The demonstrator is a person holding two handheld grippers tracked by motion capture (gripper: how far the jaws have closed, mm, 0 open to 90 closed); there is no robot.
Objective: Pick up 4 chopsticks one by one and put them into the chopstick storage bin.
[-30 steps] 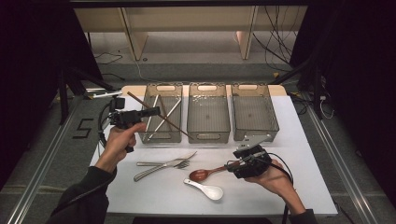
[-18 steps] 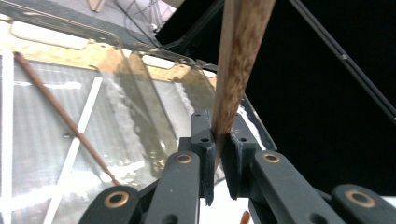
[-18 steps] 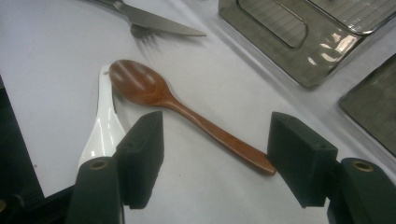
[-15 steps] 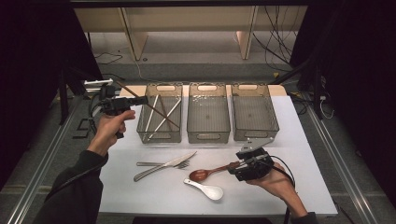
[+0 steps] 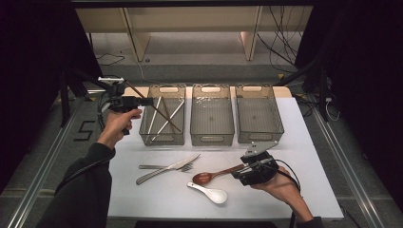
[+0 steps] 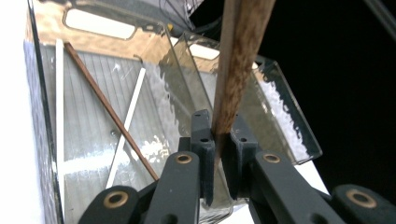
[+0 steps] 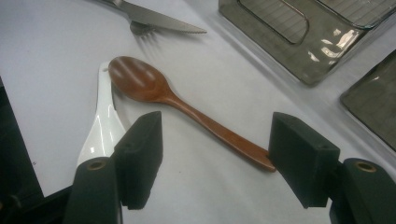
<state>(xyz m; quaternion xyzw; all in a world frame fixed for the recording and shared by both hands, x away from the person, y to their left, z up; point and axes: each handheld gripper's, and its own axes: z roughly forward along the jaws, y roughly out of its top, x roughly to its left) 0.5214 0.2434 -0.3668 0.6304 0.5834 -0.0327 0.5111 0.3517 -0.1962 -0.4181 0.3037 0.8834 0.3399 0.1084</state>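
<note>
High view: left gripper [image 5: 142, 100] is seen at upper left of frame, jaws pinched on a brown chopstick [image 5: 154, 108] whose long axis runs diagonally down-right over the left bin [image 5: 161, 137]; two white chopsticks [image 5: 153, 115] lie inside that bin, middle bin [image 5: 212, 137] and right bin [image 5: 259, 137] look empty. Right gripper [image 5: 243, 167] is held low at lower right, just beside the handle end of the wooden spoon [image 5: 214, 175]; spoon axis runs left-right w/ bowl to the left, so right hand is clearly the nearer one. White ceramic spoon [image 5: 209, 192], knife [image 5: 166, 168] and fork [image 5: 183, 167] lie on the table [image 5: 313, 190]. Left gripper view: jaws pressed onto chopstick [image 6: 238, 60], which rises to top of frame and is cut off there; another brown stick [image 6: 107, 105] lies in bin. Right gripper view: jaws spread wide, having just been opening, nothing pressed between them; spoon handle [image 7: 219, 133] runs diagonally toward the right jaw, its end touching or just beside it — contact can't be told. Knife and fork are cut off at upper edge.
</note>
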